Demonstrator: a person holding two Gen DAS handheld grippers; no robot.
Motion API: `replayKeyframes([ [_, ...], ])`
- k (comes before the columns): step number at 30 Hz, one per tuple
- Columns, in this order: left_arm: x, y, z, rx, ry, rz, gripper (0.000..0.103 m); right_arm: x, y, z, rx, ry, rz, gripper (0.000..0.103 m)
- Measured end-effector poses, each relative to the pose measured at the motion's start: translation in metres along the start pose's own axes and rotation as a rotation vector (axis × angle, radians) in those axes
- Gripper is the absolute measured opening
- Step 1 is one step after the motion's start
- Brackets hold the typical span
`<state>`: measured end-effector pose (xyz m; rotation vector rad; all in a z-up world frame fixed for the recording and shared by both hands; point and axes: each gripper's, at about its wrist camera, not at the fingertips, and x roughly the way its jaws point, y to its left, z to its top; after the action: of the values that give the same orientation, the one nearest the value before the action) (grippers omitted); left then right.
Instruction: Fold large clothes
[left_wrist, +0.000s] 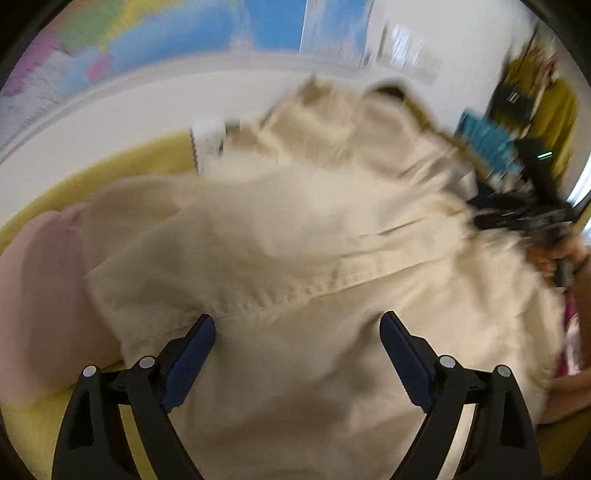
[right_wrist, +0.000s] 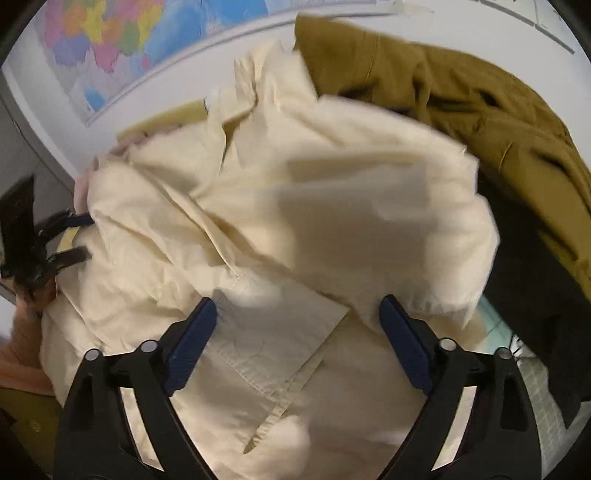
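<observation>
My left gripper (left_wrist: 297, 325) and right gripper (right_wrist: 297, 312) both hover wide apart, holding nothing, just above a rumpled cream garment (left_wrist: 295, 258). It lies heaped on a yellow cover (left_wrist: 122, 162). Beyond the garment sit an olive garment (right_wrist: 461, 92) and a wall map (right_wrist: 110, 37). I judge closing now could pinch several layers together and spoil the fold.

I see a cream garment (left_wrist: 295, 266), large and rumpled, heaped in loose folds on the yellow surface (left_wrist: 122, 166), a stitched seam showing.
</observation>
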<state>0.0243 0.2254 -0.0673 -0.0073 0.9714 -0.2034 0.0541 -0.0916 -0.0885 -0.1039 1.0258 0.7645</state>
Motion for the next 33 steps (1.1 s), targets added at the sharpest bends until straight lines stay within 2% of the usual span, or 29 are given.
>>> replayKeyframes([
  [1, 0.01, 0.003, 0.003, -0.013, 0.031, 0.007, 0.087, -0.001, 0.0, 0.001, -0.006, -0.008, 0.004, 0.053],
  [2, 0.015, 0.008, 0.005, -0.03, 0.045, 0.01, 0.087, 0.003, 0.007, 0.001, -0.011, -0.017, -0.018, 0.017],
  [3, 0.017, 0.011, 0.007, -0.045, 0.052, 0.01, 0.087, 0.0, 0.006, 0.003, -0.02, -0.023, -0.047, 0.002],
  [6, 0.013, 0.015, 0.008, -0.076, 0.05, 0.029, 0.087, -0.025, -0.002, 0.009, 0.001, -0.101, -0.003, 0.003],
  [9, 0.002, 0.004, 0.004, -0.054, 0.031, 0.05, 0.087, -0.042, -0.004, 0.016, -0.001, -0.17, -0.052, 0.003],
  [10, -0.001, 0.0, 0.004, -0.043, 0.019, 0.038, 0.087, -0.043, -0.004, 0.018, -0.008, -0.184, -0.104, 0.003],
  [12, -0.008, -0.007, 0.002, -0.007, -0.001, 0.027, 0.088, -0.032, -0.005, 0.021, -0.001, -0.172, -0.127, 0.003],
  [13, -0.006, -0.012, 0.002, 0.004, 0.004, 0.04, 0.088, -0.022, -0.008, 0.02, 0.013, -0.141, -0.13, 0.006],
  [14, 0.0, -0.014, 0.001, 0.021, 0.029, 0.062, 0.088, -0.01, -0.011, 0.02, 0.015, -0.11, -0.147, 0.016],
  [16, 0.01, -0.013, -0.001, 0.015, 0.073, 0.077, 0.088, -0.003, -0.014, 0.019, 0.03, -0.088, -0.178, 0.026],
  [18, 0.004, -0.011, -0.002, -0.004, 0.054, 0.07, 0.088, -0.018, -0.01, 0.014, 0.041, -0.144, -0.163, 0.037],
  [19, -0.006, -0.009, -0.004, -0.014, 0.025, 0.056, 0.088, -0.035, -0.002, 0.012, 0.022, -0.204, -0.16, 0.047],
  [22, -0.032, -0.001, -0.013, -0.064, -0.046, 0.008, 0.088, -0.06, 0.024, 0.004, -0.065, -0.272, -0.079, 0.048],
  [25, -0.046, 0.006, -0.03, -0.109, -0.065, 0.01, 0.088, -0.053, 0.051, 0.0, -0.174, -0.232, -0.021, 0.049],
  [27, -0.051, 0.005, -0.042, -0.123, -0.055, 0.042, 0.088, -0.031, 0.058, 0.0, -0.206, -0.17, -0.047, 0.05],
  [28, -0.051, 0.005, -0.046, -0.132, -0.05, 0.043, 0.088, -0.009, 0.055, -0.001, -0.196, -0.104, -0.064, 0.05],
  [30, -0.056, 0.008, -0.059, -0.165, -0.045, 0.048, 0.088, 0.015, 0.041, -0.002, -0.138, -0.041, -0.047, 0.054],
  [31, -0.061, 0.012, -0.066, -0.179, -0.047, 0.049, 0.088, 0.017, 0.038, -0.002, -0.117, -0.04, -0.027, 0.054],
  [33, -0.071, 0.019, -0.079, -0.228, -0.054, 0.063, 0.088, 0.01, 0.033, -0.001, -0.073, -0.061, -0.022, 0.061],
])
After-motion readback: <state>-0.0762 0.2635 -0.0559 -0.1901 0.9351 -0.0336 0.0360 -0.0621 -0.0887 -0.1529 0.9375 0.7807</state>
